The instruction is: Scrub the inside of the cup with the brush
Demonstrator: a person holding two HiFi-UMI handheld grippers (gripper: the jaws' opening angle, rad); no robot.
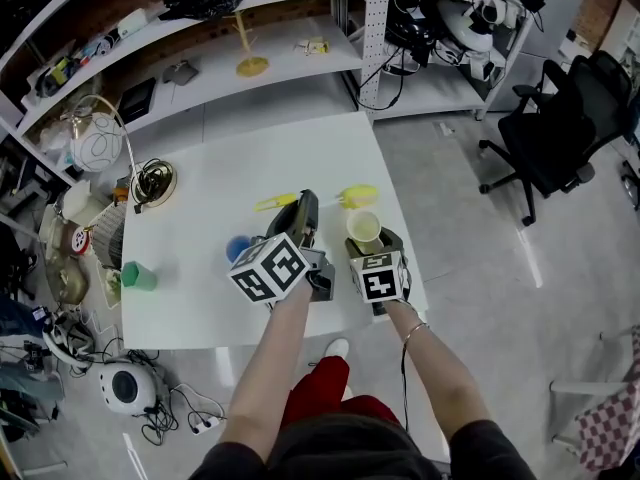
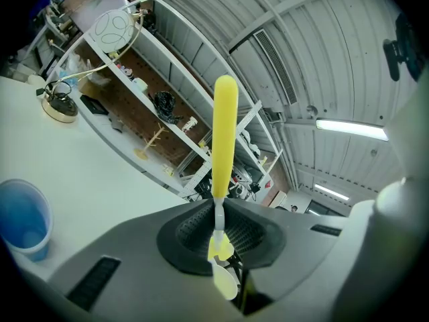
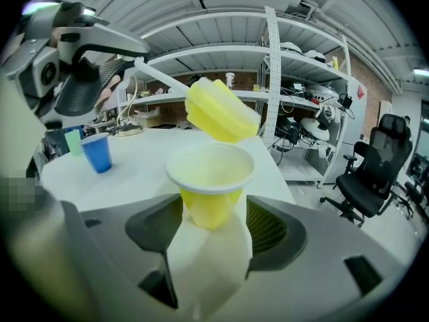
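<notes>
A yellow cup (image 3: pixel 211 180) stands upright on the white table (image 1: pixel 220 183) between my right gripper's (image 3: pixel 214 210) jaws. A slim gap shows beside the cup at the right pad, so that gripper is open around it. In the head view the cup (image 1: pixel 364 228) sits just ahead of the right gripper (image 1: pixel 366 243). My left gripper (image 2: pixel 218 227) is shut on the thin white stem of the brush. The brush's yellow sponge head (image 2: pixel 224 133) sticks out past those jaws. Seen from the right gripper, the sponge head (image 3: pixel 221 109) hovers just above and behind the cup's rim, outside the cup.
A blue cup (image 1: pixel 238 248) stands left of my left gripper (image 1: pixel 305 213) and a green cup (image 1: pixel 137 276) near the table's left edge. A lamp base (image 1: pixel 155 180) sits at the back left. Shelves run behind the table; a black office chair (image 1: pixel 560 138) stands to the right.
</notes>
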